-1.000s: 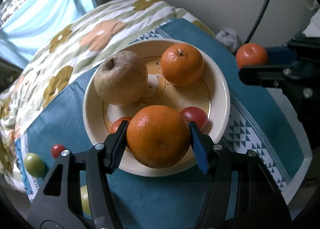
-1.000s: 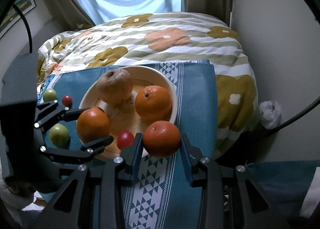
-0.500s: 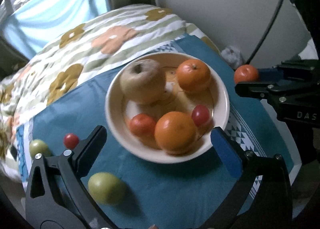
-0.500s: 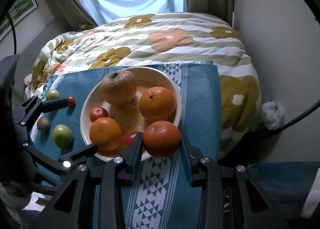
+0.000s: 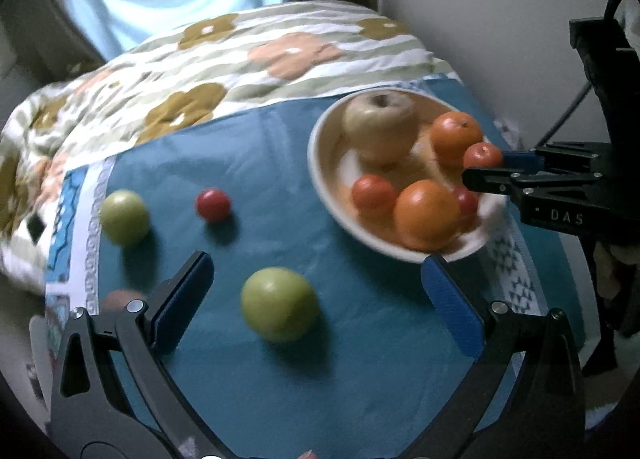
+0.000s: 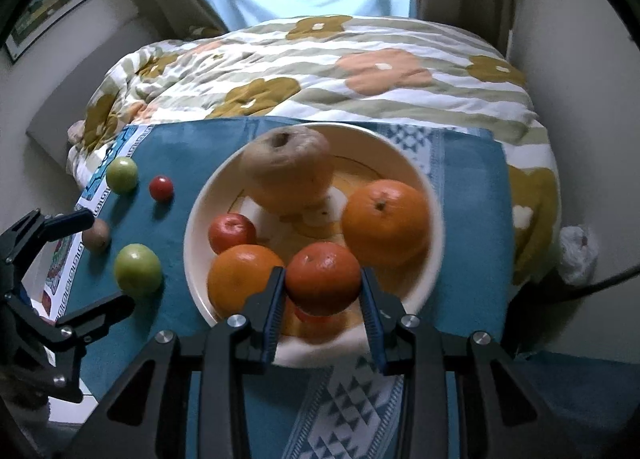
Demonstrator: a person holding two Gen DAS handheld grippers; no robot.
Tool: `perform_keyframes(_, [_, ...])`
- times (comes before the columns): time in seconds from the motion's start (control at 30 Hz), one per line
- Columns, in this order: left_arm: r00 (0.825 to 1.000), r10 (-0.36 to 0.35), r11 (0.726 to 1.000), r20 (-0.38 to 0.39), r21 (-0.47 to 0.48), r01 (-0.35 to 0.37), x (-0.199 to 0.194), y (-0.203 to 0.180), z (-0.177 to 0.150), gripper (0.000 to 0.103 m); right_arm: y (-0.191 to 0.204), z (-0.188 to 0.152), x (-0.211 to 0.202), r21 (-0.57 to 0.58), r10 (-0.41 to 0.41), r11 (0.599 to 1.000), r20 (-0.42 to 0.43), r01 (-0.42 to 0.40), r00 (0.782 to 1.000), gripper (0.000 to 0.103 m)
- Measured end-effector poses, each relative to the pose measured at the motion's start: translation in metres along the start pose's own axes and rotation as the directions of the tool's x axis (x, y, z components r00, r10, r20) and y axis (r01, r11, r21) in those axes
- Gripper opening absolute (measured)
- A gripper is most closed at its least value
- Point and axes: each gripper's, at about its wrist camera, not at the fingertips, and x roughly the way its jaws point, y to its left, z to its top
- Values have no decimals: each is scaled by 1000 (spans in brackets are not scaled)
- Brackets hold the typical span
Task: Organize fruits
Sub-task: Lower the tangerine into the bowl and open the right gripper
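A cream bowl on a blue cloth holds a pale apple, two oranges and small red fruits. My right gripper is shut on a small dark orange mandarin and holds it over the bowl's near rim; it also shows in the left wrist view. My left gripper is open and empty, just above a green fruit on the cloth. Another green fruit and a red cherry tomato lie further left.
A small brown fruit lies at the cloth's left edge. A floral quilt covers the bed behind the cloth. A wall stands to the right, with a black cable and a crumpled white bag beside the bed.
My left gripper let go of the large orange in the bowl, opened wide and moved back left over the green fruit. My right gripper carried the mandarin forward over the bowl.
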Motion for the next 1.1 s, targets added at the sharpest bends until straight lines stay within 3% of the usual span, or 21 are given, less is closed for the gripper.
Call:
perform_keyframes(0.5, [999, 41, 995, -21, -93, -43, -1, 23, -22, 103, 1, 2, 11, 22, 2, 1000, -5, -2, 1000, 35])
perform_keyframes(0.57, [999, 43, 994, -20, -97, -45, -3, 23, -23, 103, -1, -1, 7, 35, 14, 999, 15, -14, 1000, 64])
perform_keyframes(0.63, [999, 47, 994, -16, -100, -49, -6, 23, -25, 103, -2, -2, 3, 39, 21, 999, 35, -23, 999, 86])
perform_keyframes(0.9, [998, 63, 992, 12, -111, -62, -23, 23, -30, 103, 1, -8, -16, 26, 18, 999, 87, -21, 996, 90])
perform_keyframes(0.97, [998, 65, 991, 21, -117, -62, -28, 22, -30, 103, 3, -10, -21, 17, 21, 1000, 95, -23, 995, 102])
perform_keyframes(1.1, [996, 77, 990, 41, -125, -71, -42, 20, -34, 103, 6, -14, -33, 6, 29, 1000, 108, -30, 994, 102])
